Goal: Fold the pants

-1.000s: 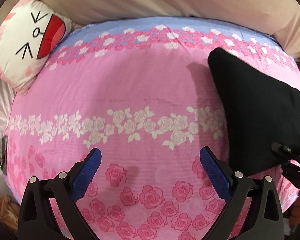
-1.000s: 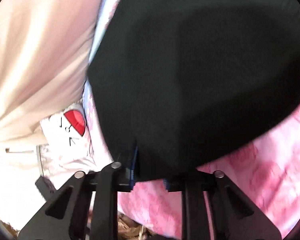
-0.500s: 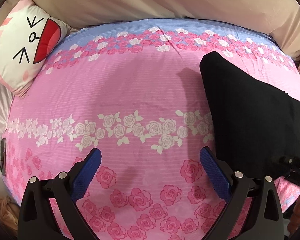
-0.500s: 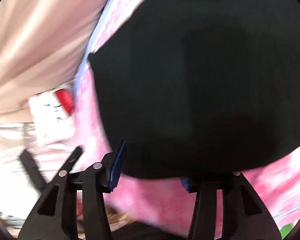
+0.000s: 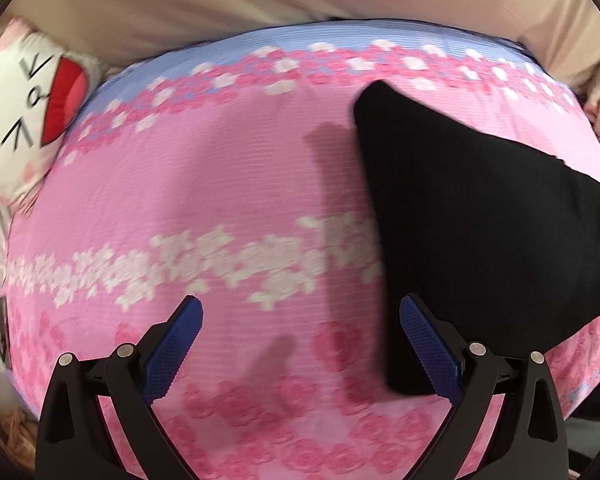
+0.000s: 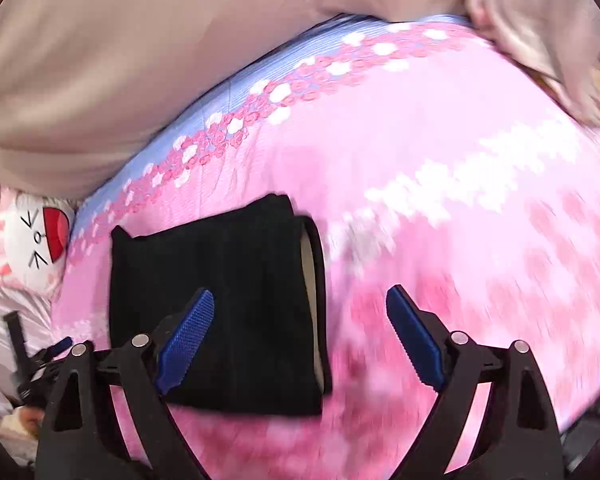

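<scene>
Left tongs [image 5: 300, 344] spread, empty; folded pants [image 5: 480, 232] on bedspread [image 5: 204, 184].

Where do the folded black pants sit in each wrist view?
Left wrist: folded black pants lie right of centre on the pink floral bedspread.
Right wrist: they lie lower left of centre, partly behind a blue finger.
Shared landmark: the cartoon-face pillow, at each picture's left edge.

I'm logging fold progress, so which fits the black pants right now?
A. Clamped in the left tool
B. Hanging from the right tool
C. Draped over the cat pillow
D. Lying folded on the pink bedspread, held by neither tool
D: the black pants lie as a compact folded block on the pink bedspread, with no pad pressing on them.
</scene>
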Available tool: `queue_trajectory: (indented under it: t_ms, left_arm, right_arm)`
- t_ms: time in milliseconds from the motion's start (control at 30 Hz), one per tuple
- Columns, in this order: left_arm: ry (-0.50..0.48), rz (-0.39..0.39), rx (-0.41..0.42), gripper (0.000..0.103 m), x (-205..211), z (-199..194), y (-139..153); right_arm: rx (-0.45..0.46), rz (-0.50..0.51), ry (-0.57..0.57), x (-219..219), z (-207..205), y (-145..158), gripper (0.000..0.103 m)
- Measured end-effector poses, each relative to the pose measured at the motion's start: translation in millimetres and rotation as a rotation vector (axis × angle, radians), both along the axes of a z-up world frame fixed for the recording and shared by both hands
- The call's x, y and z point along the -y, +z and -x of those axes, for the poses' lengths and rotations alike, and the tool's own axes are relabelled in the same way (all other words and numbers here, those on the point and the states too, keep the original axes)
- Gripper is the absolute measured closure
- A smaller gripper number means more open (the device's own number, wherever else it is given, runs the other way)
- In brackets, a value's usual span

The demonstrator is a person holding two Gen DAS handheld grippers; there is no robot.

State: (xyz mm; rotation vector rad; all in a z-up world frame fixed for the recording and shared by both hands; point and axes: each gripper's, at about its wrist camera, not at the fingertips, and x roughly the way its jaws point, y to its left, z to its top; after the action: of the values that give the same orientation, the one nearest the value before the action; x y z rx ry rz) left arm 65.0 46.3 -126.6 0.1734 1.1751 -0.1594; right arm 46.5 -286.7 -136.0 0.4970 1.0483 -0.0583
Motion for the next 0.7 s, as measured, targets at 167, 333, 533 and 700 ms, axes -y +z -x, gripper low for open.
queue_trajectory:
  t_ms: [167,333,533,700]
  left_arm:
    - [-0.029,-0.028,0.015,0.005,27.9,-3.0,3.5]
    - [0.024,-0.042,0.040,0.005,29.0,-2.6,9.2]
    - [0.061,-0.077,0.020,0.005,36.6,-7.0,-2.6]
    - [0.077,-0.044,0.005,0.005,37.3,-7.9,-7.4]
  right_arm:
    - [-0.006,-0.081,0.141,19.9,-22.3,-21.3,0.094]
    - [0.208,0.052,0.295,0.4,-26.0,59.0,0.099]
    - [0.016,0.044,0.226,40.7,-51.6,-23.4,0.059]
    - [0.111,0.010,0.086,61.5,1.1,12.1,0.034]
